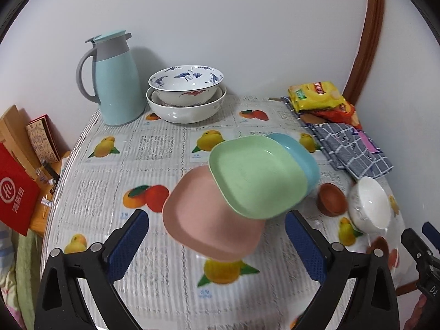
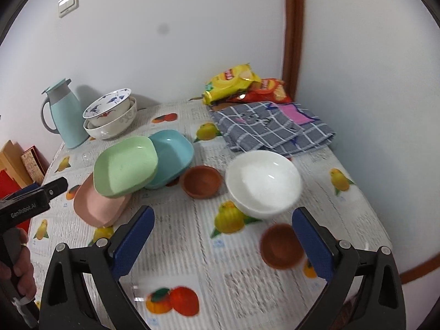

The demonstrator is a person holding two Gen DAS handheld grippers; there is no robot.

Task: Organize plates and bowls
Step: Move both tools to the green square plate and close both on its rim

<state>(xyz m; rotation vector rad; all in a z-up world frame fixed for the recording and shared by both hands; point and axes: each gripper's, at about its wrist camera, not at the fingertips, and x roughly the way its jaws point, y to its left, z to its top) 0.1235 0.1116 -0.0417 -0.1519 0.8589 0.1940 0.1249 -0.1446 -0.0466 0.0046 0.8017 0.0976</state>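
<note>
Right claw nearest the lens in the right wrist view: blue pads spread wide, nothing between them, released. A small brown bowl sits on the worktop just inside the right pad, at about 3 o'clock from the claw's midpoint; the white bowl lies beyond it at roughly 1 o'clock, and a second brown bowl at 12 o'clock, near the white one. Left claw likewise released, pads wide, empty. The pink plate lies straight ahead between its pads at 12 o'clock, with the green plate tilted on its far edge and overlapping the blue plate toward 1 o'clock. The plates are rounded squares, so no long axis matters; the rim nearest the claw is what counts. Judgement: left hand is nearer the plate pile, right hand nearer the bowls, so the split is natural. Two nested porcelain bowls stand beside the teal jug at 11 o'clock, well apart from both claws. Frames are motion-blurred; contact with anything cannot be confirmed.
</note>
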